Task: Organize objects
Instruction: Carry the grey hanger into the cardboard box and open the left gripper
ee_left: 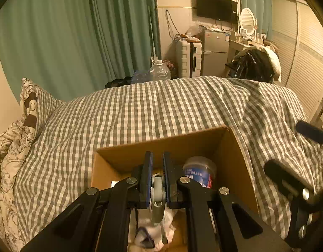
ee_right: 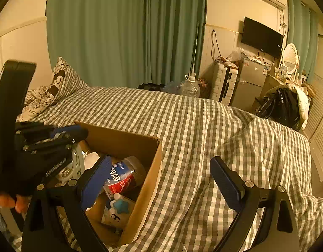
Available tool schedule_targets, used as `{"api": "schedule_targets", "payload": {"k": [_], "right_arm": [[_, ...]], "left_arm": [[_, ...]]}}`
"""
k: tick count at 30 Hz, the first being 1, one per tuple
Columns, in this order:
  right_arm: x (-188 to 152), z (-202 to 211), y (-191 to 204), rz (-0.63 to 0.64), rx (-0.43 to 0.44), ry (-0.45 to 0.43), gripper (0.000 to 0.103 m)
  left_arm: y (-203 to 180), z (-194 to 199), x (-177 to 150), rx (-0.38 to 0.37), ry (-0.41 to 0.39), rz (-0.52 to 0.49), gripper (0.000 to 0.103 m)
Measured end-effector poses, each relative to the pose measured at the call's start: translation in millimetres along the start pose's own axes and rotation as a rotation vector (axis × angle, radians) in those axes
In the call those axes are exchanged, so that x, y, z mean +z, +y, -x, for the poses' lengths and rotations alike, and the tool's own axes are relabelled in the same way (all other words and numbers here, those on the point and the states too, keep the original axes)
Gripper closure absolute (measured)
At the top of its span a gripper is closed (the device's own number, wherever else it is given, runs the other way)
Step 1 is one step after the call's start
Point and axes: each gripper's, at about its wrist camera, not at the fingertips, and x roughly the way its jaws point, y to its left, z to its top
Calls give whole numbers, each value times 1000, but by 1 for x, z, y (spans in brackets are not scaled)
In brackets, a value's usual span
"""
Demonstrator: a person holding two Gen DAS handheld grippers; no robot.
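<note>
An open cardboard box (ee_left: 234,157) sits on the checked bed cover; it also shows in the right wrist view (ee_right: 155,168). My left gripper (ee_left: 157,163) is shut on a grey caster wheel (ee_left: 158,191) with a metal bracket, held over the box's inside; it appears at the left of the right wrist view (ee_right: 62,138). Inside the box lie a blue and red jar (ee_right: 123,178), a small blue and white item (ee_right: 119,205) and white cloth (ee_left: 167,220). My right gripper (ee_right: 161,184) is open and empty, straddling the box's right wall.
The grey checked bed cover (ee_left: 151,109) fills the middle. A floral pillow (ee_left: 29,107) lies at the left. Beyond the bed stand green curtains, a water jug (ee_left: 160,71), a white suitcase (ee_left: 188,58), a small fridge (ee_left: 216,50) and a chair with clothes (ee_left: 255,63).
</note>
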Motion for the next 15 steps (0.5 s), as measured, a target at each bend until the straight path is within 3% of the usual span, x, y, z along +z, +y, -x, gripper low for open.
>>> {"api": "schedule_targets", "payload": {"k": [6, 10, 15], "right_arm": [[-4, -3, -13, -29, -12, 6, 8], [-5, -3, -19, -51, -14, 6, 8], [-7, -4, -20, -63, -15, 9, 8]], "left_arm": [[-3, -27, 10, -13, 11, -4, 94], [-5, -56, 0, -16, 85, -2, 94], [-10, -62, -16, -47, 115, -37, 88]]}}
